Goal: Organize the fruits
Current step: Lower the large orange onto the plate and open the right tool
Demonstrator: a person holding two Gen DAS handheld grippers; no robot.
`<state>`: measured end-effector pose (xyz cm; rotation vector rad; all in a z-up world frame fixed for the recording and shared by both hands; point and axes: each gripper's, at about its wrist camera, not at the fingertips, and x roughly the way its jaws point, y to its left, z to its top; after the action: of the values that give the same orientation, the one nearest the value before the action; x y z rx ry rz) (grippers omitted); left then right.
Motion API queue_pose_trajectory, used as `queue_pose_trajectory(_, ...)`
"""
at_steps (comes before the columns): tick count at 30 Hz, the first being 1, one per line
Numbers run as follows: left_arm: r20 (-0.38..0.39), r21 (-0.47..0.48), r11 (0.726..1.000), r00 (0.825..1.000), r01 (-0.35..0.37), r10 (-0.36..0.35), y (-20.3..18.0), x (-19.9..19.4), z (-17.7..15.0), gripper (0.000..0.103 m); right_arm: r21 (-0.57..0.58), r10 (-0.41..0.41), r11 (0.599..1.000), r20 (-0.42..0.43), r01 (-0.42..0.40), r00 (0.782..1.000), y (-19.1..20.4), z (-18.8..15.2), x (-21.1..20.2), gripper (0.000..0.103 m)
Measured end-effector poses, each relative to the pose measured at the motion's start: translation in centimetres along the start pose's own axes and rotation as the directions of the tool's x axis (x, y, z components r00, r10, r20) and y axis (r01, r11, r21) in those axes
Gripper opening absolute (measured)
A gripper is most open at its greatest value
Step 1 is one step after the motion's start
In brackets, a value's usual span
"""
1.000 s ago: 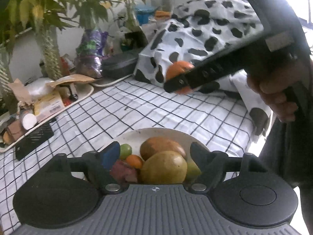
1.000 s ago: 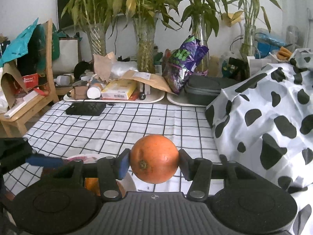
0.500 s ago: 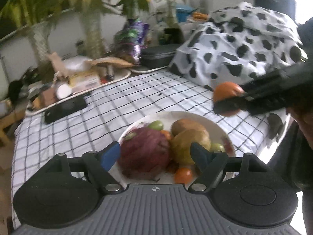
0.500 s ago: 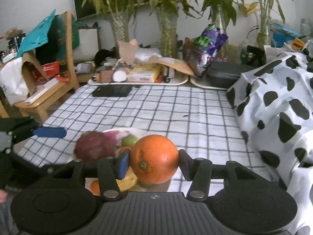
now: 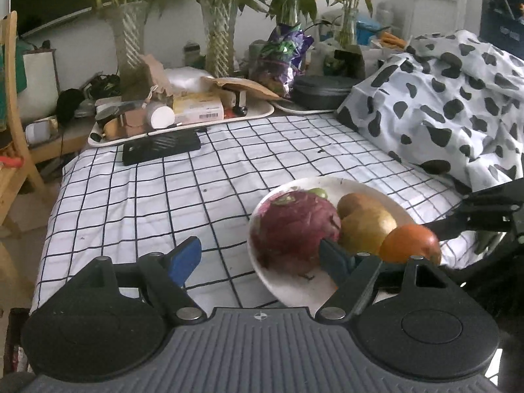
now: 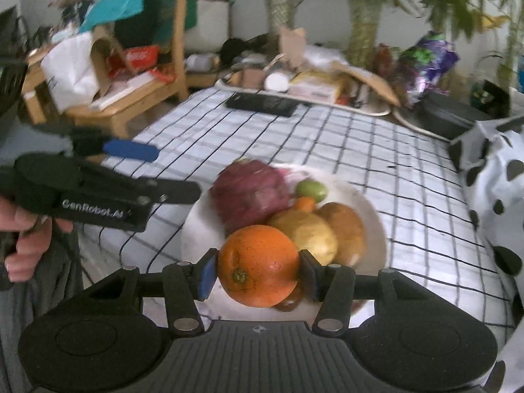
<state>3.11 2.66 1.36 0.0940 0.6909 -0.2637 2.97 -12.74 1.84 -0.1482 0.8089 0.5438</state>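
My right gripper [image 6: 258, 273] is shut on an orange [image 6: 258, 265] and holds it over the near rim of a white plate [image 6: 196, 229]. The plate holds a purple-red dragon fruit [image 6: 252, 193], two yellow-brown mangoes [image 6: 311, 235], a small green fruit [image 6: 311, 190] and a small orange fruit [image 6: 304, 203]. In the left wrist view the plate [image 5: 288, 290] sits right of centre, with the orange [image 5: 409, 245] at its right edge. My left gripper [image 5: 258, 257] is open and empty, to the plate's left; its right finger overlaps the dragon fruit [image 5: 294, 229].
The plate lies on a black-and-white checked cloth [image 5: 163, 196]. A cow-print blanket [image 5: 442, 104] is heaped at the right. A black phone [image 5: 160, 150], a cluttered tray [image 5: 183, 114] and plant vases [image 5: 131, 32] stand at the back. A wooden chair [image 6: 147, 75] is at the left.
My right gripper has brought the orange down and closer over the plate's near rim. My left gripper has moved left off the plate and stays open.
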Motion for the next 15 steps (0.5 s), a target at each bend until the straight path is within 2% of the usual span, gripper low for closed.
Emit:
queue_pose_trajectory(8,-0.015,-0.013,1.0,1.0,-0.017,0.017,1.1,0.1,-0.6,0.078,-0.055,0.011,0.998,-0.054,-0.014,0.998,1.9,0.5,1.8,0.054)
queue_pose_trajectory(13,-0.021,-0.043,0.999,1.0,-0.021,0.02,1.6,0.2,-0.6,0.078,-0.075,-0.017,0.997,-0.09,0.01,0.996,2.0,0.2,2.2,0.055)
queue_pose_trajectory(14,-0.02,-0.043,0.999,1.0,-0.02,0.019,1.6,0.2,-0.6,0.078,-0.073,-0.023,0.997,-0.087,0.016,0.996,1.9,0.2,2.2,0.063)
queue_pose_trajectory(15,-0.019,-0.04,0.999,1.0,-0.018,0.018,1.5,0.2,-0.5,0.078,-0.068,-0.028,0.997,-0.076,0.023,0.997,1.8,0.2,1.9,0.077)
